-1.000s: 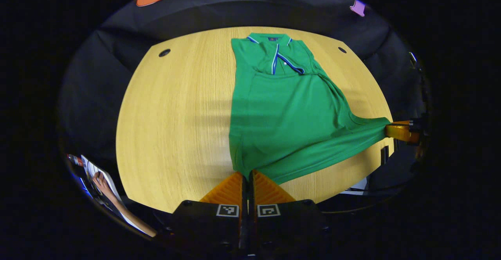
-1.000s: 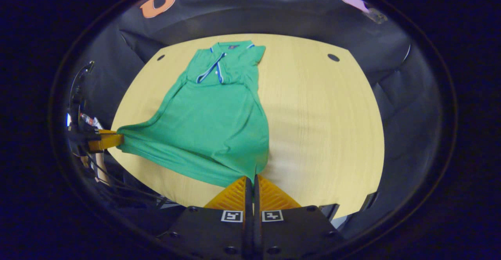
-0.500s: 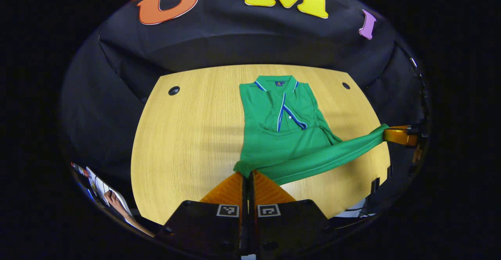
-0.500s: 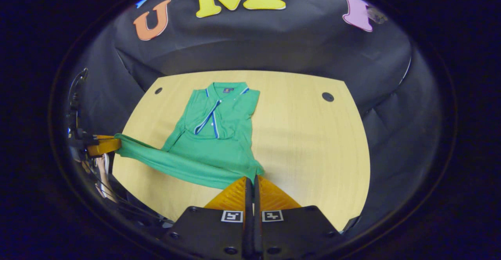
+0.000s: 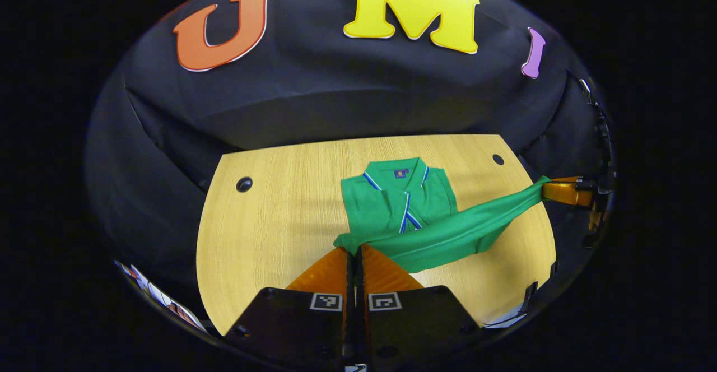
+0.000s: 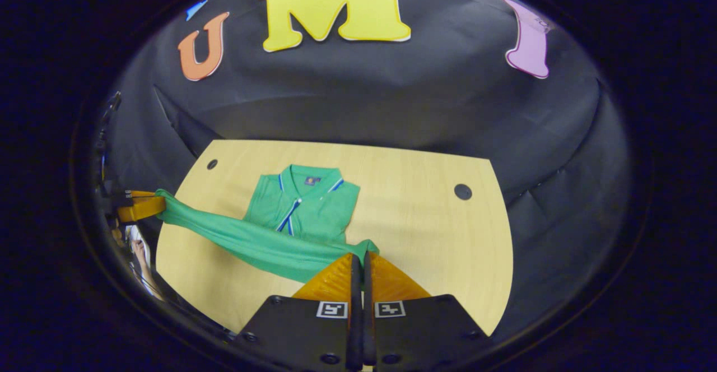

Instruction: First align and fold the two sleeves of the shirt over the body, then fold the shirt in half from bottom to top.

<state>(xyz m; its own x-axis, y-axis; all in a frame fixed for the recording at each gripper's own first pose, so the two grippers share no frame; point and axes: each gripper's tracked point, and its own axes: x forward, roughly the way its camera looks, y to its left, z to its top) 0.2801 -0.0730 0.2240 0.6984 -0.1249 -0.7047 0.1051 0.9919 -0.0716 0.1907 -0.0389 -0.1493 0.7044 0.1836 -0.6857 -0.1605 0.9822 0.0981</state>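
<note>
Now the table (image 5: 269,221) is the biggest thing, a light wooden top with a round dark hole (image 5: 243,184) near each far corner; in the right gripper view the table (image 6: 425,232) has one such hole (image 6: 462,191) on its right side. On it lies the shirt (image 5: 392,204), green, with a collar edged in blue and white at the far end and a small dark tag inside the neck. Its upper part rests flat on the wood, while the bottom edge is lifted and stretched as a band above the chest part, between the two tools. In the right gripper view the shirt (image 6: 305,212) shows the same: collar far, hem band drawn across near the camera.

The left tool (image 5: 354,255) is closed on one corner of the hem, both fingers pressed together with the cloth between them. The right tool (image 6: 361,257) is closed on the other corner in the same way. Each tool is also seen from the other camera: the right tool (image 5: 563,191) at the right edge, the left tool (image 6: 140,207) at the left edge, each with the green cloth running into it.
</note>
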